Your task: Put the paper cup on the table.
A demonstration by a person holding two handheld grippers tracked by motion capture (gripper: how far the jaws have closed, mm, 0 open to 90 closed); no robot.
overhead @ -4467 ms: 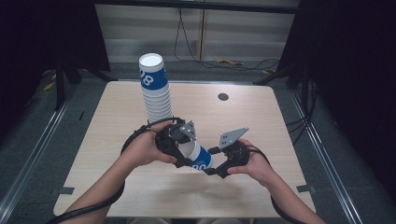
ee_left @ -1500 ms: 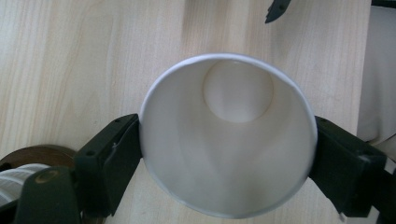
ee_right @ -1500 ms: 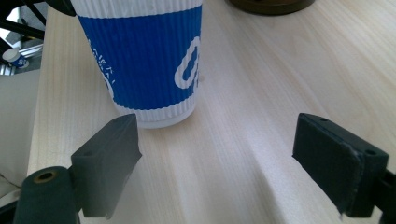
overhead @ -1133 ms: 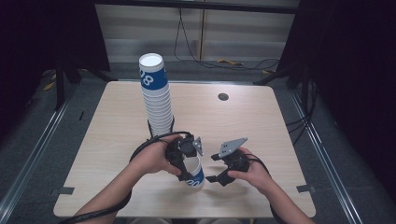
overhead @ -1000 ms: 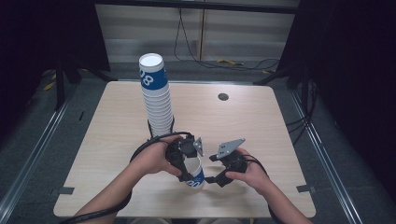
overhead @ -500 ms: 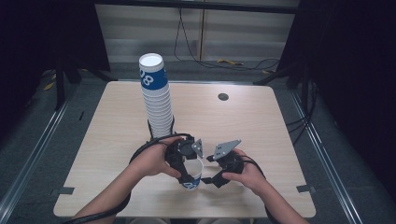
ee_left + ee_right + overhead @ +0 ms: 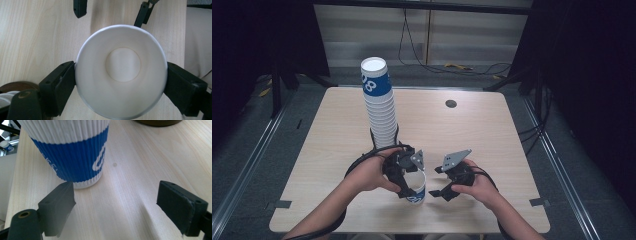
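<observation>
Near the front edge of the table (image 7: 492, 125), a single paper cup (image 7: 417, 188) with a blue band stands upright on the wood, between the person's two hands. From the left gripper view, the left gripper (image 7: 121, 75) looks straight down into the cup's open mouth, and its two black jaws press on the rim from opposite sides, so the cup is clasped at its top. From the high view, that gripper (image 7: 407, 186) sits over the cup. The right gripper (image 7: 438, 192) rests just beside the cup, on the person's right; in its own view its jaws stand wide apart with bare tabletop between them, gripping nothing, and the cup's foot (image 7: 86, 183) sits just beyond the left jaw tip. Farther back, well apart, a tall stack of cups (image 7: 380, 112) rises from the table
</observation>
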